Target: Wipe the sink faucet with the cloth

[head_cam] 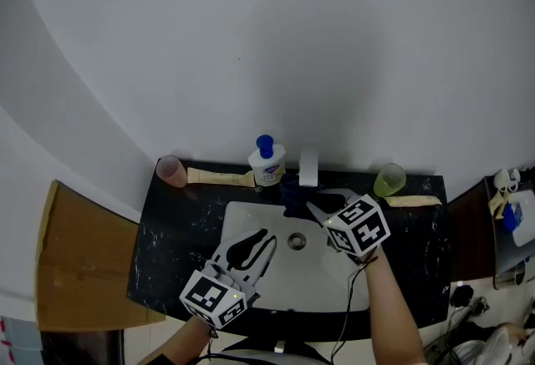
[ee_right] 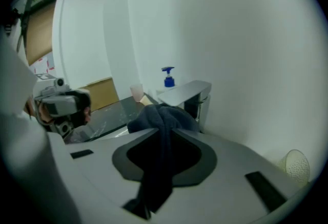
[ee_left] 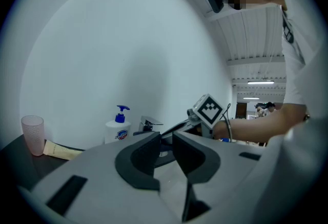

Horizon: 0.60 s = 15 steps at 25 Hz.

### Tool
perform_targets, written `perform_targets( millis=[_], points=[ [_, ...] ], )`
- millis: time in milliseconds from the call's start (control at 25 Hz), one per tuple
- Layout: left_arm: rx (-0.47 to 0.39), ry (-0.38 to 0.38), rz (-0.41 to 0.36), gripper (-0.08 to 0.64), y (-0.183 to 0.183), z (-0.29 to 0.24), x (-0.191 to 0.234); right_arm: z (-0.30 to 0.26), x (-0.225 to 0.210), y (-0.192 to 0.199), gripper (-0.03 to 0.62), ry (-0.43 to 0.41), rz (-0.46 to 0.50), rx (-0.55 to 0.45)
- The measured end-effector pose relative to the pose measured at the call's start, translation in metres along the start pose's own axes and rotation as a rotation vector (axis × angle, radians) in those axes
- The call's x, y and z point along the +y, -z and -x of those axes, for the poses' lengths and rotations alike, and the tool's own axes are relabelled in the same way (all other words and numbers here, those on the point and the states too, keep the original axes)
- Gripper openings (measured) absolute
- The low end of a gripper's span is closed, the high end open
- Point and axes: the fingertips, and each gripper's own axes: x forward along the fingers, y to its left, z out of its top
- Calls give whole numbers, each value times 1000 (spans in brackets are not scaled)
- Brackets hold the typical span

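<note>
The chrome faucet (head_cam: 308, 167) stands at the back of the white sink (head_cam: 251, 217); it also shows in the right gripper view, faucet (ee_right: 190, 93). My right gripper (head_cam: 313, 207) is shut on a dark blue cloth (head_cam: 292, 190), held just in front of and below the spout. In the right gripper view the cloth (ee_right: 163, 118) bunches between the jaws of the right gripper (ee_right: 165, 135) and hangs down. My left gripper (head_cam: 266, 240) hovers over the basin's left half. Its jaws stand slightly apart in the left gripper view, left gripper (ee_left: 166, 142), with nothing between them.
A soap bottle (head_cam: 267, 161) with a blue pump stands left of the faucet. A pink cup (head_cam: 172, 171) is at the black counter's (head_cam: 175, 230) back left, a green cup (head_cam: 389, 179) at the back right. A white wall rises behind. A cardboard box (head_cam: 79, 259) stands to the left.
</note>
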Motion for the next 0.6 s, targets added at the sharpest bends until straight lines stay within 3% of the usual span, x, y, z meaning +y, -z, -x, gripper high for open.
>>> perform_targets(
  millis=[200, 440, 600],
  points=[
    [-3, -2, -2, 78, -1, 0, -1, -9, -30, -13, 72, 93, -38, -44],
    [5, -15, 9, 78, -2, 4, 1, 10, 16, 7, 71, -34, -13, 23],
    [3, -5, 2, 78, 2, 1, -1, 8, 14, 8, 71, -40, -3, 27]
  ],
)
